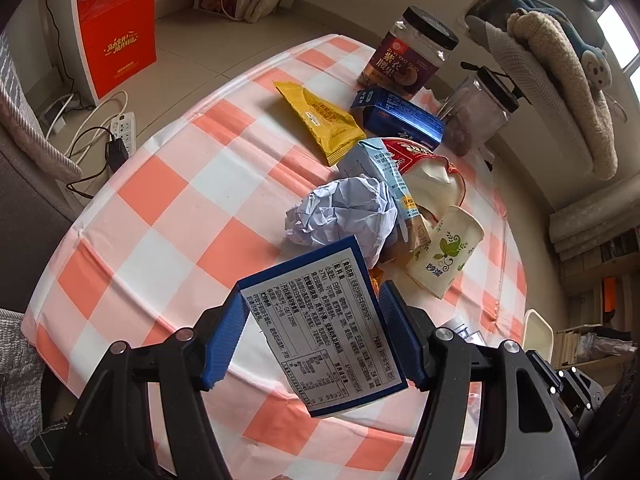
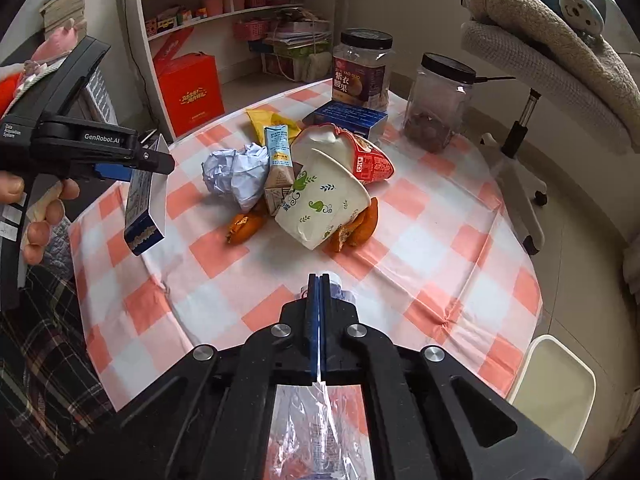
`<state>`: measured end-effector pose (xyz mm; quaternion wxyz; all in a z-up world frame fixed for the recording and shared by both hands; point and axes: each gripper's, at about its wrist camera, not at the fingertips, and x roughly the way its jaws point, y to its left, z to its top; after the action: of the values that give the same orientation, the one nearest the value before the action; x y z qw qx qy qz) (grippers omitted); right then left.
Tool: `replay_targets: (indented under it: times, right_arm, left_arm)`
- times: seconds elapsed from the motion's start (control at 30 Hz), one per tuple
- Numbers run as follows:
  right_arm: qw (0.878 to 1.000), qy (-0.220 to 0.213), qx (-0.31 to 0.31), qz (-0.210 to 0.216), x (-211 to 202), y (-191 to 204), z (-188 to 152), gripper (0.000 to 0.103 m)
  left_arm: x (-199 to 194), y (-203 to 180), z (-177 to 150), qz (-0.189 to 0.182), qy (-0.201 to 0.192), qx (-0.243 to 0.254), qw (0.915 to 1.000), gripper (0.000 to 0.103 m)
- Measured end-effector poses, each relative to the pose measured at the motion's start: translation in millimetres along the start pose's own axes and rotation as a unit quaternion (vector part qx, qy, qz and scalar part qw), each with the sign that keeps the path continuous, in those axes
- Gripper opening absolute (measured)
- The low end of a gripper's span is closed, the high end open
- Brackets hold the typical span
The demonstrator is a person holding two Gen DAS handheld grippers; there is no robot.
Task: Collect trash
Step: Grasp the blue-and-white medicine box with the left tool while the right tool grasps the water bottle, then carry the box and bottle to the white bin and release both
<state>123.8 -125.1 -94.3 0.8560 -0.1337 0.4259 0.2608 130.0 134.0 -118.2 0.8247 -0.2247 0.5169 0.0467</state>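
My left gripper point(image 1: 312, 320) is shut on a blue and white carton box point(image 1: 324, 328) and holds it above the table's near edge; the right wrist view shows the left gripper point(image 2: 132, 164) with the box point(image 2: 146, 196) hanging from it. My right gripper point(image 2: 319, 280) is shut on a clear crinkled plastic bag point(image 2: 316, 428) over the checked tablecloth point(image 2: 420, 248). A trash pile lies mid-table: crumpled white paper point(image 2: 236, 174), a paper cup point(image 2: 324, 204) on its side, a small milk carton point(image 2: 278, 164), a red snack bag point(image 2: 360, 156), orange peels point(image 2: 244, 226).
A yellow snack packet point(image 1: 320, 120), a blue box point(image 1: 400, 118) and two black-lidded jars point(image 2: 362, 70) point(image 2: 438, 100) stand at the far side. An office chair point(image 2: 552, 60) with cushions is at the right. A cream bin point(image 2: 552, 392) sits beside the table's right edge.
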Motion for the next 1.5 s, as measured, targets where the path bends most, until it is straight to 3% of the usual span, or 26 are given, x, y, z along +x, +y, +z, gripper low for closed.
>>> replay_targets:
  times: [0.07,0.13,0.17,0.2,0.53,0.6,0.63,0.87,1.13,1.3,1.5]
  right_arm:
    - [1.0,0.023,0.013,-0.004,6,-8,-5,0.002]
    - [0.998,0.049,0.04,-0.028,14,-17,-14,0.038]
    - [0.996,0.067,0.059,-0.027,19,-22,-18,0.073]
    - [0.994,0.077,0.074,-0.025,22,-25,-24,0.083]
    - [0.985,0.167,0.033,0.017,68,13,-40,0.079]
    - [0.983,0.18,0.031,0.022,79,19,-42,0.06]
    - [0.982,0.182,0.036,0.027,82,19,-41,0.059]
    - [0.994,0.086,0.064,0.002,48,6,-12,0.058]
    - [0.994,-0.006,0.095,-0.054,0,-22,0,0.058]
    - [0.983,-0.044,0.139,-0.11,-28,-61,-6,0.059]
    - [0.956,-0.073,0.204,-0.197,-62,-114,-28,0.059]
  left_arm:
    - [1,-4,-2,-0.004,0.002,0.003,1.0,0.065]
    - [2,-6,-5,-0.004,0.005,0.006,1.0,0.065]
    - [3,-8,-5,-0.003,0.007,0.008,0.9999,0.065]
    - [3,-8,-6,-0.003,0.009,0.01,0.9999,0.065]
    - [1,-5,-6,0.007,0.008,0.018,0.9998,0.066]
    - [1,-3,-6,0.006,0.011,0.018,0.9998,0.066]
    - [0,-1,-6,0.005,0.011,0.017,0.9998,0.066]
    - [-11,-7,-3,-0.021,-0.014,0.021,0.9994,0.066]
    - [-24,-33,-3,-0.031,-0.059,0.048,0.9966,0.066]
    - [-25,-57,-8,-0.052,-0.069,0.066,0.9941,0.066]
    - [-28,-93,-20,-0.074,-0.091,0.097,0.9883,0.066]
